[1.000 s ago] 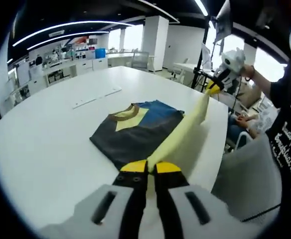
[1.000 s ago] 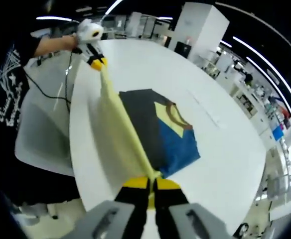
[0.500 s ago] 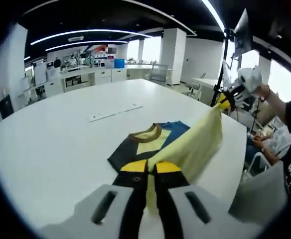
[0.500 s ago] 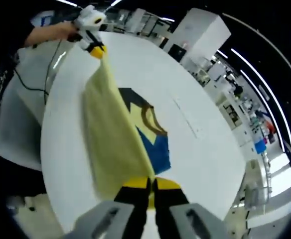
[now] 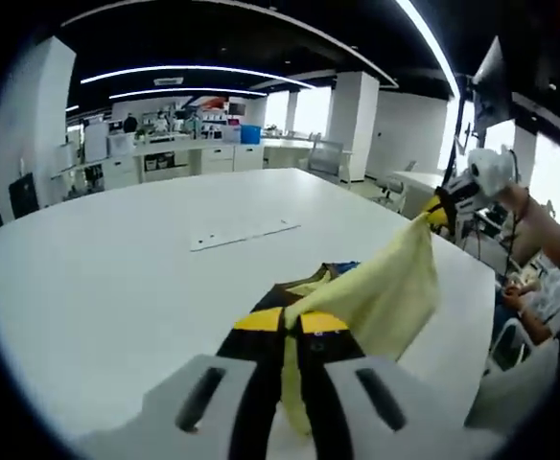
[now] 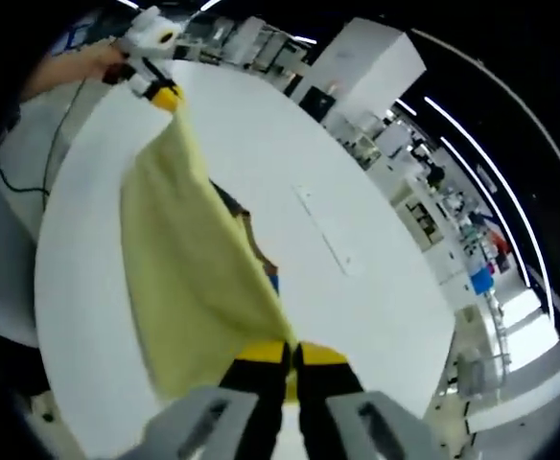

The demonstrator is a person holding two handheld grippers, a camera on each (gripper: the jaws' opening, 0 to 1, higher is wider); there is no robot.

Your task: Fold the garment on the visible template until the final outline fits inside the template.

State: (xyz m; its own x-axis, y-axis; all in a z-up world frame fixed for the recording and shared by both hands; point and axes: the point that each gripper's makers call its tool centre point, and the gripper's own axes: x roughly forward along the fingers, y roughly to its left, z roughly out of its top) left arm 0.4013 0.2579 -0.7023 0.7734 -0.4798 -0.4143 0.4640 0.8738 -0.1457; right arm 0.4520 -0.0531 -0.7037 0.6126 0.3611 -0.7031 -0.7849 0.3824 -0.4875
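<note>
The garment has a pale yellow part (image 5: 385, 287) held up off the white table (image 5: 98, 278), stretched between my two grippers. My left gripper (image 5: 290, 324) is shut on one corner, and my right gripper (image 5: 440, 209) grips the far corner at the right. Under the raised cloth a dark and blue part (image 5: 294, 287) with a brown collar lies flat. In the right gripper view, the yellow part (image 6: 194, 278) hangs as a wide sheet from my right gripper (image 6: 290, 355) up to the left gripper (image 6: 165, 96), covering most of the dark part (image 6: 234, 213).
A thin white strip (image 5: 244, 234) lies on the table beyond the garment, also the strip (image 6: 324, 232). The table edge runs close on the person's side, where an arm (image 5: 541, 228) shows. Benches and a chair (image 5: 324, 157) stand far behind.
Both grippers have lifted the yellow part higher and carried it over the garment, so it now hangs as a wide sheet hiding most of the dark and blue part.
</note>
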